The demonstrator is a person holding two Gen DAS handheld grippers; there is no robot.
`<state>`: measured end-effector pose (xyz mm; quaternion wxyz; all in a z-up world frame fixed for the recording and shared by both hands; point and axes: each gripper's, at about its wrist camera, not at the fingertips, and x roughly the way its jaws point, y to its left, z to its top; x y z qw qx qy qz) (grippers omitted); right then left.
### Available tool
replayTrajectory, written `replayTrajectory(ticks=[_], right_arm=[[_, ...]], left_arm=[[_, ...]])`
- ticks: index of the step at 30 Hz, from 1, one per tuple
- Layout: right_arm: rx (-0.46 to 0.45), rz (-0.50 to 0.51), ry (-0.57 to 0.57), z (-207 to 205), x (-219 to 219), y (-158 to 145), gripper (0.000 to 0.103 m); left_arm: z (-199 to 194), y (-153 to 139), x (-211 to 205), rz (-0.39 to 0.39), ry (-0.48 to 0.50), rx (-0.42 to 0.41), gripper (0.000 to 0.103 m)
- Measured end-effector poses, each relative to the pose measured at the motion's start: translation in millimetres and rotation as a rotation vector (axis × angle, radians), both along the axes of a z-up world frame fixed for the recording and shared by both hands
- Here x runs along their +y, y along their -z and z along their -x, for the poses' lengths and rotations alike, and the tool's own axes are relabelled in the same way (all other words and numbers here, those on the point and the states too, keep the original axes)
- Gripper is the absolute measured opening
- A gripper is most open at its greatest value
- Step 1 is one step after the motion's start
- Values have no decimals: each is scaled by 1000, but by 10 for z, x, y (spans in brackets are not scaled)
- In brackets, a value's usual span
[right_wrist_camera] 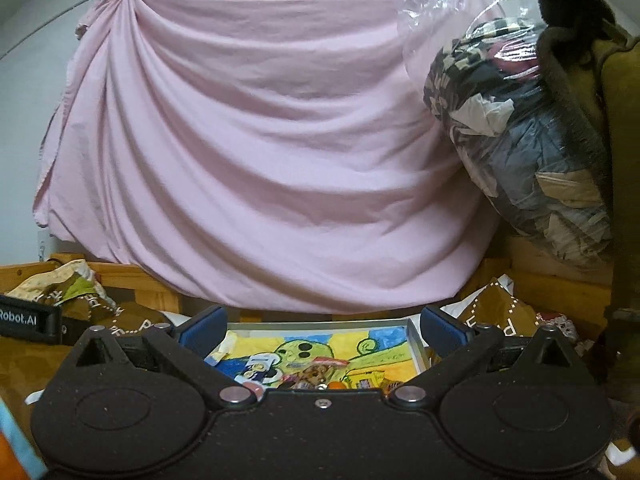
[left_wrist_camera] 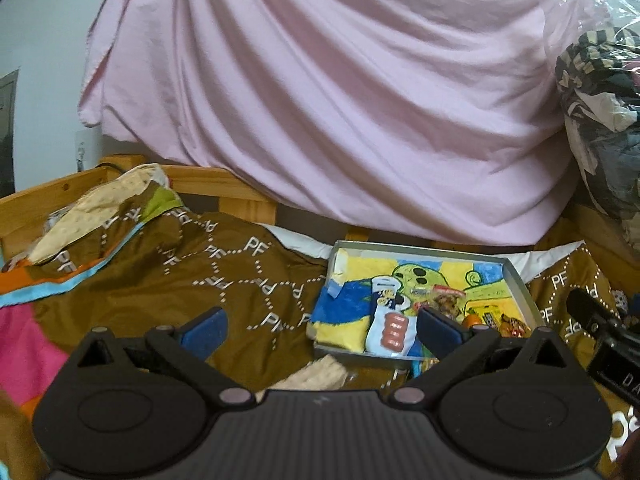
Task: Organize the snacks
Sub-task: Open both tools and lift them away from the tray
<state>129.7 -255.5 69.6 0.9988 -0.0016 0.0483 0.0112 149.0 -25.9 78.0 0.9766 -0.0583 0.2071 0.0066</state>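
On the bed, over a brown patterned blanket (left_wrist_camera: pixel 224 280), a shallow grey tray (left_wrist_camera: pixel 516 276) is lying with a bright yellow-and-blue drawing lining its floor. Snack packets are sitting inside it: a white-and-blue pouch (left_wrist_camera: pixel 390 328) near the front edge, a small brown packet (left_wrist_camera: pixel 446 302) just beside it. The left claw (left_wrist_camera: pixel 320 326) is hanging wide, holding nothing. The right claw (right_wrist_camera: pixel 320 330) is likewise spread wide above the tray. A pink sheet (right_wrist_camera: pixel 256 140) is draping behind.
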Motion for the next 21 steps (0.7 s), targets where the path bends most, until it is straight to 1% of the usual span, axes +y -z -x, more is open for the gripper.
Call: replayTrajectory(ticks=[5,8,11,16,21], right_arm=[[32,-17,5,289,81,59,102],[64,-24,2,453,150,111,102],[105,-25,0,580,220,170,102],[162,-22,-2,766,358,285,102],[192,-43,-12,844,415,358,102]], left_arm=[[333,90,103,13,0,-10,102],[504,177,159,7,8,11,102],[654,264,246,21,13,27,102],[845,378,387,13,13,30,102],[977,509,546,39,-11,45,102]])
